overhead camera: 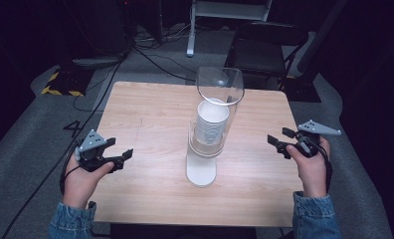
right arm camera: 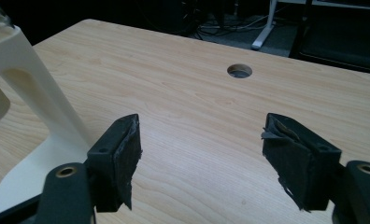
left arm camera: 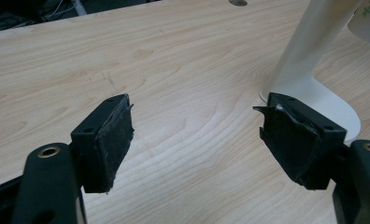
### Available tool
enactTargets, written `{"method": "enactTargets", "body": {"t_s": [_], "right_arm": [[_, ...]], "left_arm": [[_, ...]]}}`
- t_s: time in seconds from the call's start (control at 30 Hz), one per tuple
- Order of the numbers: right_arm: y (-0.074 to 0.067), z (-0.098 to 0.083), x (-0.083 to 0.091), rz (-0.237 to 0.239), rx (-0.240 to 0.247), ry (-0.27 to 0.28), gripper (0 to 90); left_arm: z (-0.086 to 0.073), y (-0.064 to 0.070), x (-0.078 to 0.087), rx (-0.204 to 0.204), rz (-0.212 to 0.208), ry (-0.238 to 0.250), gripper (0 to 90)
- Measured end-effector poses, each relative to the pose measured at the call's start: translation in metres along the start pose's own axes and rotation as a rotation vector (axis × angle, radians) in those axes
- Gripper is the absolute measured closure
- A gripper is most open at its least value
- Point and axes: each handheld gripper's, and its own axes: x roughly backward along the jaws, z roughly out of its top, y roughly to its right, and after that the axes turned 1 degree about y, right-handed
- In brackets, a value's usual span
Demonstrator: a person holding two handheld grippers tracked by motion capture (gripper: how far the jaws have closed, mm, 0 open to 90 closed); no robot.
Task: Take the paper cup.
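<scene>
Tongs, two pairs: left tongs (overhead camera: 118,157) wide, nothing between the pads, hovering over the left part of the desk; right tongs (overhead camera: 279,144) also parted and bare, over the right part, both well apart from the work.

Desk (overhead camera: 150,109): light wood grain, with a round cable hole (right arm camera: 239,71) at its far side.

Cup dispenser (overhead camera: 212,124): clear upright tube on a white stand (overhead camera: 201,172), at desk centre, between the two pairs of tongs.

Paper cups (overhead camera: 212,122): white nested stack inside the tube, seemingly undisturbed.

Progress, as judged: nothing gripped, no cup drawn out; approach, grasp and withdrawal all remain.
</scene>
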Motion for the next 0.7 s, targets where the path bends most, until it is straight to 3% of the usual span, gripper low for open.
{"method": "enactTargets", "body": {"t_s": [0.23, 0.27, 0.33, 0.47, 0.63, 0.7], "right_arm": [[-0.011, 0.005, -0.013, 0.048, 0.022, -0.017, 28.4], [-0.018, 0.006, -0.019, 0.129, -0.003, -0.017, 28.4], [-0.025, 0.008, -0.024, 0.181, 0.000, -0.016, 28.5], [-0.041, 0.011, -0.031, 0.188, 0.055, -0.034, 28.4], [-0.052, 0.012, -0.038, 0.231, 0.066, -0.047, 28.3], [-0.060, 0.013, -0.042, 0.295, 0.062, -0.041, 27.9]], "left_arm": [[-0.004, 0.002, 0.007, -0.005, 0.000, -0.001, 25.2], [-0.004, 0.002, 0.009, -0.009, 0.006, -0.001, 25.5], [-0.005, 0.002, 0.010, -0.005, 0.005, -0.003, 25.6], [-0.007, 0.001, 0.013, -0.008, 0.010, -0.005, 25.6], [-0.008, 0.001, 0.013, -0.008, 0.011, -0.004, 26.3], [-0.009, 0.001, 0.012, -0.007, 0.011, -0.009, 26.5]]}}
